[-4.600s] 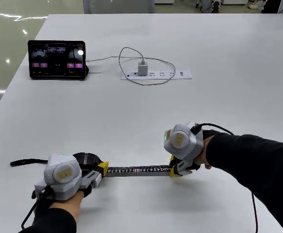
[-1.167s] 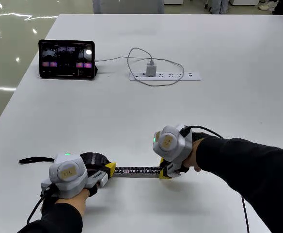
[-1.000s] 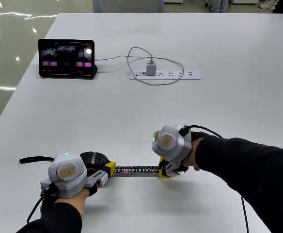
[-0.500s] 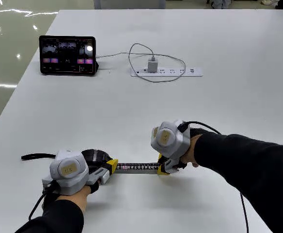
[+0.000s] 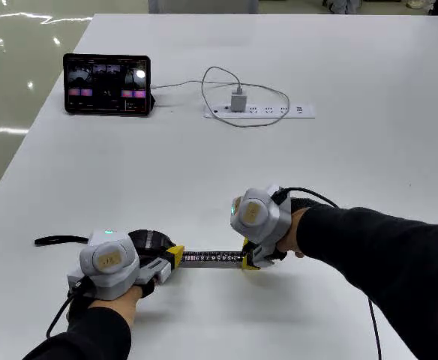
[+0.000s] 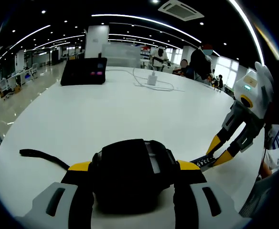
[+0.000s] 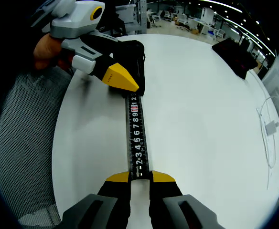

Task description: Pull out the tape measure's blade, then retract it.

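Left tool (image 6: 134, 167) clamped around tape measure (image 5: 148, 244), 7 o'clock on desk (image 5: 279, 165); right tool (image 7: 139, 177) pinching blade (image 7: 135, 138) end near 6 o'clock. Keep case pinned flat, blade straight and level; probably best to ease the end along slowly, no snapping.

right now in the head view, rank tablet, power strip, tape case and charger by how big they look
1. tablet
2. power strip, longer but much thinner
3. tape case, nearer the camera and partly covered, so unsure
4. charger
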Tool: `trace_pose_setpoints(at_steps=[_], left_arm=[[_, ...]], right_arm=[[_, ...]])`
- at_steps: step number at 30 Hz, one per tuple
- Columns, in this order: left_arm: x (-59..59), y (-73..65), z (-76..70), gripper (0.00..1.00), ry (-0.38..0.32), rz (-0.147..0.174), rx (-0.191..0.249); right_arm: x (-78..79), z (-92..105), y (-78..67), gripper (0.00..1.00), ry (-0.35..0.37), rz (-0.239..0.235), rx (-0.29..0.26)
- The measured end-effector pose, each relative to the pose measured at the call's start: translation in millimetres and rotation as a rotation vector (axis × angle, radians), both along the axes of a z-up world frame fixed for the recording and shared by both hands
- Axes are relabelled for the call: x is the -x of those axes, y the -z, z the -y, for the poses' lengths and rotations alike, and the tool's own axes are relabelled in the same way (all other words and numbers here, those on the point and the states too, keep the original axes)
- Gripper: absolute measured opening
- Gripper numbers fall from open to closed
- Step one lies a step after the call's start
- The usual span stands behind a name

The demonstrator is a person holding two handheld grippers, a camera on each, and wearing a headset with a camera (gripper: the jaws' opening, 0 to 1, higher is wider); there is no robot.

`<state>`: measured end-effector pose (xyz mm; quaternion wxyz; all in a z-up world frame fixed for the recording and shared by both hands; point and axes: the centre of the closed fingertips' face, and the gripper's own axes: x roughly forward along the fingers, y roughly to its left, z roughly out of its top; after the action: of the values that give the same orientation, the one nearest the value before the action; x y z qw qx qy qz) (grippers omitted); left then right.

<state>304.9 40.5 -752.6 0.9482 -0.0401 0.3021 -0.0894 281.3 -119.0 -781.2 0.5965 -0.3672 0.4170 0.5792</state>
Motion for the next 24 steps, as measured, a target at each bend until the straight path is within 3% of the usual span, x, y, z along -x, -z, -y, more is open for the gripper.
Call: trace_pose_setpoints(at_steps=[24], left_arm=[[0.7, 0.2, -0.5, 0.64, 0.005, -0.006, -0.003]], right_arm=[[1.0, -11.1, -0.5, 0.1, 0.01, -0.003, -0.012]])
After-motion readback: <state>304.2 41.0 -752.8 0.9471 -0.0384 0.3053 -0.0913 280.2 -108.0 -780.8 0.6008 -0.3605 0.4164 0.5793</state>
